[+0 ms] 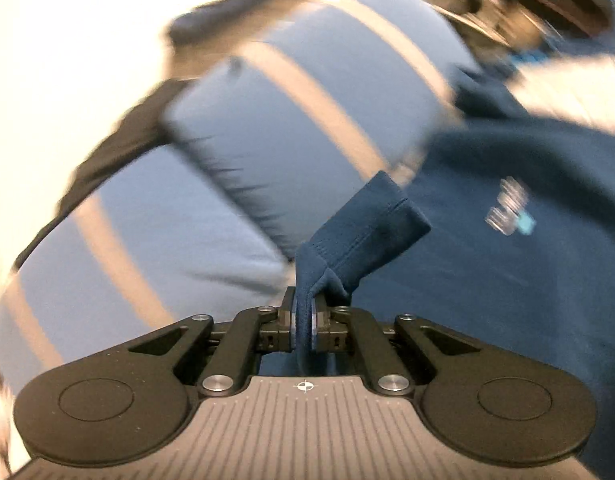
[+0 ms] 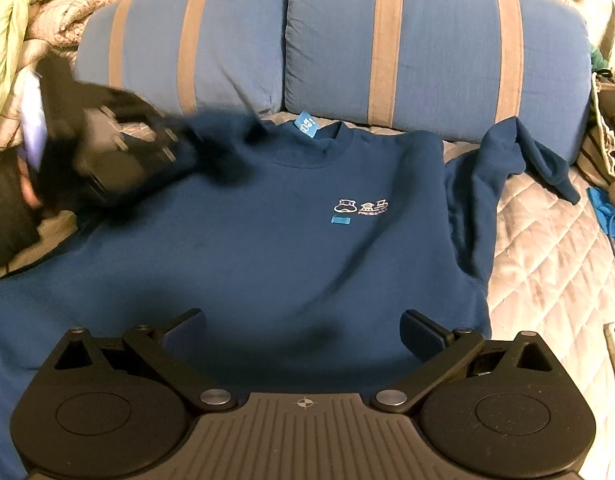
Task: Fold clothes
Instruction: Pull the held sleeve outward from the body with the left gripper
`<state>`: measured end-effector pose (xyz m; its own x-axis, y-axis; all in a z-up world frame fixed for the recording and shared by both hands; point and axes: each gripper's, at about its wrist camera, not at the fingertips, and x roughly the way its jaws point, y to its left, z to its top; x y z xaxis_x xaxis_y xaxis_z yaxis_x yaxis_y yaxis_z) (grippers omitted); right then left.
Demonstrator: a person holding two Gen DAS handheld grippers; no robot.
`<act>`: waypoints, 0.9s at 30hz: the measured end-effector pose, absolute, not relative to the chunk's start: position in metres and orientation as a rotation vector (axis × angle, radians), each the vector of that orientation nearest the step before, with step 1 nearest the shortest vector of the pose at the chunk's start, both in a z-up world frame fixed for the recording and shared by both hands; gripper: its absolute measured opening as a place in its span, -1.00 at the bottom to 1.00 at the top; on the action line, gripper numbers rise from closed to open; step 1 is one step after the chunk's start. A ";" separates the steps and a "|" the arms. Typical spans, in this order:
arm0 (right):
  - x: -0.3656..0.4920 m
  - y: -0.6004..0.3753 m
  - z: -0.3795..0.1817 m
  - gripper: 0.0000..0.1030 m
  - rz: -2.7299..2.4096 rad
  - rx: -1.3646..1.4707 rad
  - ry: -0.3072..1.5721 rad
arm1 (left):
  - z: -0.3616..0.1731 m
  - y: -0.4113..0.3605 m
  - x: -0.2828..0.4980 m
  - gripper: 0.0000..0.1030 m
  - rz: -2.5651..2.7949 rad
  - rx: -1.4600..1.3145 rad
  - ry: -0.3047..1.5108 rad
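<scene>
A dark blue sweatshirt point(image 2: 267, 248) lies face up on the bed, collar toward the pillows, with a small white logo point(image 2: 361, 206) on the chest. My left gripper point(image 1: 304, 320) is shut on the cuff of one sleeve point(image 1: 363, 228) and holds it lifted; it shows blurred at the left of the right wrist view point(image 2: 107, 152). The other sleeve point(image 2: 519, 152) lies crumpled at the right. My right gripper point(image 2: 303, 332) is open and empty, just above the sweatshirt's lower part.
Two blue pillows with tan stripes point(image 2: 427, 44) lie behind the sweatshirt. The quilted grey bedspread point(image 2: 547, 248) shows at the right. Bundled blankets point(image 2: 39, 12) lie at the far left. Bags and small items point(image 2: 607, 140) sit at the right edge.
</scene>
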<state>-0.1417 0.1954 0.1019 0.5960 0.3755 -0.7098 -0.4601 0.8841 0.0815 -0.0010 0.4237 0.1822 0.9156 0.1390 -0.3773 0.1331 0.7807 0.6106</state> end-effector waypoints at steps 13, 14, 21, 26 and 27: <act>-0.142 0.196 0.102 0.96 0.470 -0.131 0.807 | 0.279 0.599 -0.108 -0.87 0.470 0.388 0.288; -0.142 0.197 0.102 0.96 0.467 -0.134 0.808 | 0.282 0.616 -0.121 -0.87 0.518 0.369 0.284; -0.143 0.201 0.102 0.95 0.449 -0.153 0.808 | 0.244 0.712 -0.216 -0.86 0.828 0.179 0.367; -0.140 0.202 0.102 0.95 0.443 -0.153 0.822 | 0.170 0.761 -0.255 -0.18 0.922 -0.043 0.587; -0.140 0.203 0.101 0.95 0.442 -0.158 0.825 | 0.158 0.766 -0.261 0.03 0.947 -0.098 0.627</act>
